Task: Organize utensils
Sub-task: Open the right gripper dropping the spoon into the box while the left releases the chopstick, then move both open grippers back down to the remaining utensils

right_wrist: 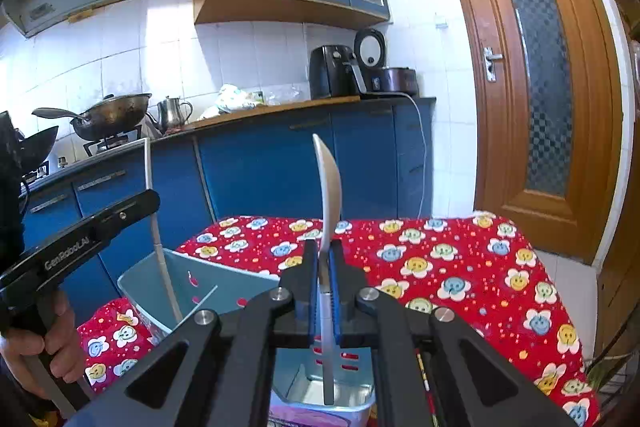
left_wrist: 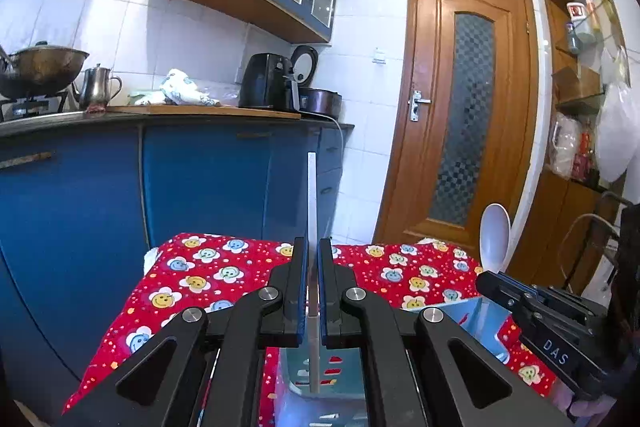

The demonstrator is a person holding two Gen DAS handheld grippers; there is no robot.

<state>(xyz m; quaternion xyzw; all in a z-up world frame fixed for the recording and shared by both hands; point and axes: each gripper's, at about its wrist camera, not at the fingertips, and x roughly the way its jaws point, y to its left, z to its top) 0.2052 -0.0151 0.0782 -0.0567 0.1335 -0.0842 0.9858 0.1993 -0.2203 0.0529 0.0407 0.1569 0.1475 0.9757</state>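
While both tools are gripping a utensil apiece, the scene is reading as follows:

Left tool [left_wrist: 313, 247]: its jaws are pinching narrowly on a flat white stick-like utensil [left_wrist: 311, 195], which is standing upright, its top pointing to 12 o'clock and its lower end dipping into the holder.
Right tool [right_wrist: 324, 247]: its jaws are clamping narrowly on the handle of a white plastic spoon [right_wrist: 328, 183], bowl up at 12 o'clock, handle end reaching down into the holder.
Holder: a pale blue utensil caddy [right_wrist: 208, 283] with red slots is sitting on the surface directly beneath both tools, at 6 o'clock in each wrist view.
Surface: a red cloth with smiling flowers [right_wrist: 460, 259] is covering it.
Person: a hand [right_wrist: 44, 343] is gripping the left tool's handle at 8 o'clock in the right wrist view.
Backdrop: blue cabinets [left_wrist: 200, 179] and a wooden door [left_wrist: 460, 107] are standing beyond the surface.
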